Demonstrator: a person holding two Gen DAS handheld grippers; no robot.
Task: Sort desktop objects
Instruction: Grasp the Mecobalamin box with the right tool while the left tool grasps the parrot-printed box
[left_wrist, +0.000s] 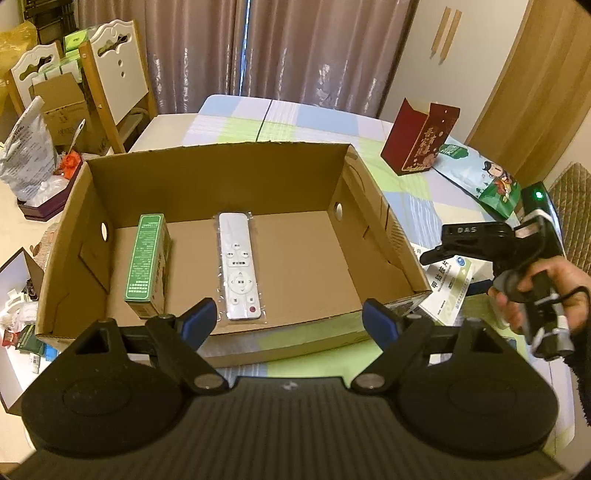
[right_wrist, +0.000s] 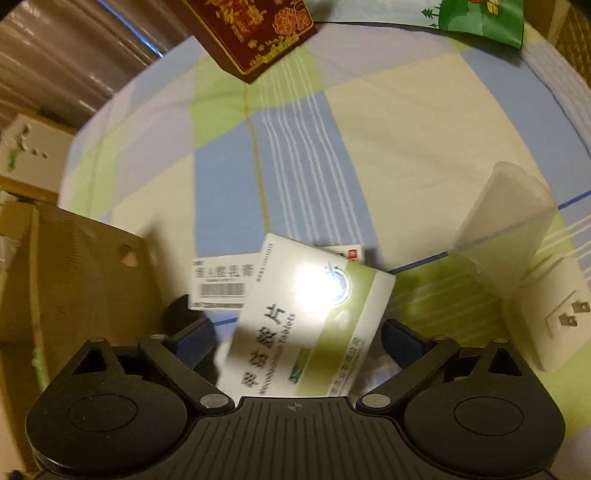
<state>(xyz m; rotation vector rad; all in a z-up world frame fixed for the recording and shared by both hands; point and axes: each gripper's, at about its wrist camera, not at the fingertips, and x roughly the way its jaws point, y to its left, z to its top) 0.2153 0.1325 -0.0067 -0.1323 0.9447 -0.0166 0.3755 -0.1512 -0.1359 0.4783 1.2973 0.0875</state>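
Observation:
An open cardboard box stands on the checked tablecloth. Inside it lie a green carton at the left and a white remote in a clear sleeve at the middle. My left gripper hovers open and empty at the box's near wall. My right gripper, held by a hand, is open around a white-and-green tablet box on the table, right of the cardboard box. The tablet box partly covers another white box with a barcode.
A dark red gift box and a green cartoon-printed bag sit at the far right of the table. A translucent case and a white plug adapter lie right of the tablet box. Chairs and clutter stand to the left.

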